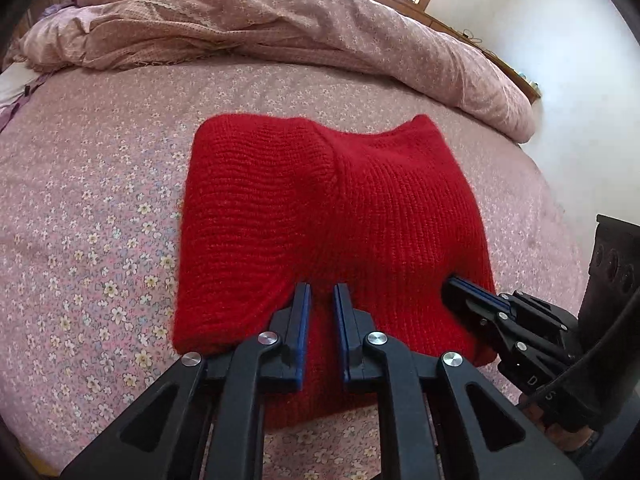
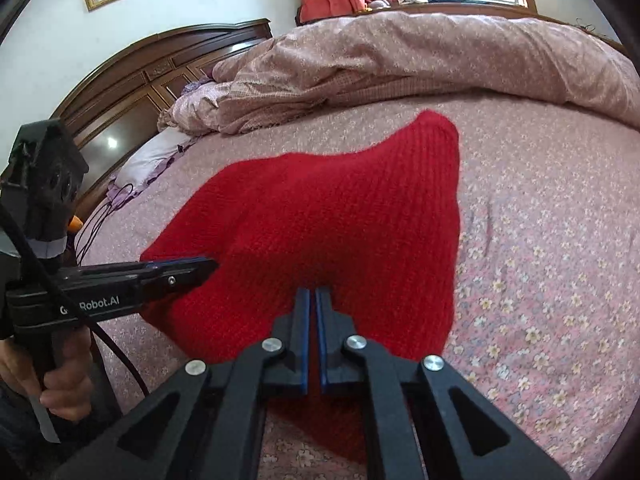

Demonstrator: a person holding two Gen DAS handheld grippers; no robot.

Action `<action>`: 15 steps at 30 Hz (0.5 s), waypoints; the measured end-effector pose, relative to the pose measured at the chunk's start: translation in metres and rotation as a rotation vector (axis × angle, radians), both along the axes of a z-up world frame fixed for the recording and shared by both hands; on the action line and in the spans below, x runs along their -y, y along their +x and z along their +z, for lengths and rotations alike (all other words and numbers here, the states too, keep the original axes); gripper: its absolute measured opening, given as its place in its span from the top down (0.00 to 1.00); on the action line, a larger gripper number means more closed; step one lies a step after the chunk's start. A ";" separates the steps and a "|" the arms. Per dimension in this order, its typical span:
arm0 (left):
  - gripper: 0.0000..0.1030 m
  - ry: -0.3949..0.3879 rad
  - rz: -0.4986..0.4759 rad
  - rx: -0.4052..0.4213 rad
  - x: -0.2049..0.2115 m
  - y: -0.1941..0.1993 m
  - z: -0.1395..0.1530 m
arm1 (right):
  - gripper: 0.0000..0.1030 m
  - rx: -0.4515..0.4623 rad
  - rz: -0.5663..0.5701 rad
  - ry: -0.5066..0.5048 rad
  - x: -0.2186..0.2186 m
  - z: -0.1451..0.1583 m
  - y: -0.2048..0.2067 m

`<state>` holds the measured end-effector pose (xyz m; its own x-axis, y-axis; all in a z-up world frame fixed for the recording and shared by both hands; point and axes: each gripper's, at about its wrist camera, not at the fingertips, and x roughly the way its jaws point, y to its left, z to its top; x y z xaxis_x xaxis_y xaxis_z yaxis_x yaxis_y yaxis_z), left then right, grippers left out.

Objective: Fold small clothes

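A red knit garment point(image 1: 320, 200) lies folded on the flowered bed sheet point(image 1: 100, 200), its near edge lifted. In the left wrist view my left gripper point(image 1: 322, 292) pinches that near edge, with red knit filling the narrow gap between its blue pads. The right gripper point(image 1: 454, 282) bites into the same edge further right. In the right wrist view the garment point(image 2: 340, 220) rises to a point at the far right. My right gripper point(image 2: 313, 292) is shut on its near edge, pads almost touching. The left gripper point(image 2: 212, 265) grips the left side, held by a hand point(image 2: 60, 380).
A rumpled pink duvet point(image 1: 280, 20) is heaped along the far side of the bed point(image 2: 440, 52). A dark wooden headboard point(image 2: 140, 80), a pillow point(image 2: 148, 160) and black cables point(image 2: 104, 216) lie to the left. The bed's edge and a white wall point(image 1: 560, 80) are to the right.
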<state>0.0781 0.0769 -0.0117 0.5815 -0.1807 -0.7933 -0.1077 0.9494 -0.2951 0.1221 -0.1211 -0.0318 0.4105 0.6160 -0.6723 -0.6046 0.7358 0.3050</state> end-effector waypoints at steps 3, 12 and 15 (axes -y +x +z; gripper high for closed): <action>0.93 0.019 -0.003 0.005 0.003 -0.003 0.003 | 0.98 0.036 -0.001 -0.035 -0.005 -0.001 -0.003; 0.93 0.024 -0.014 0.024 -0.001 -0.010 0.004 | 0.98 0.111 -0.011 -0.035 0.001 0.023 -0.018; 0.93 0.034 -0.016 0.016 0.001 -0.010 0.003 | 1.00 -0.005 -0.019 0.007 0.004 -0.002 -0.004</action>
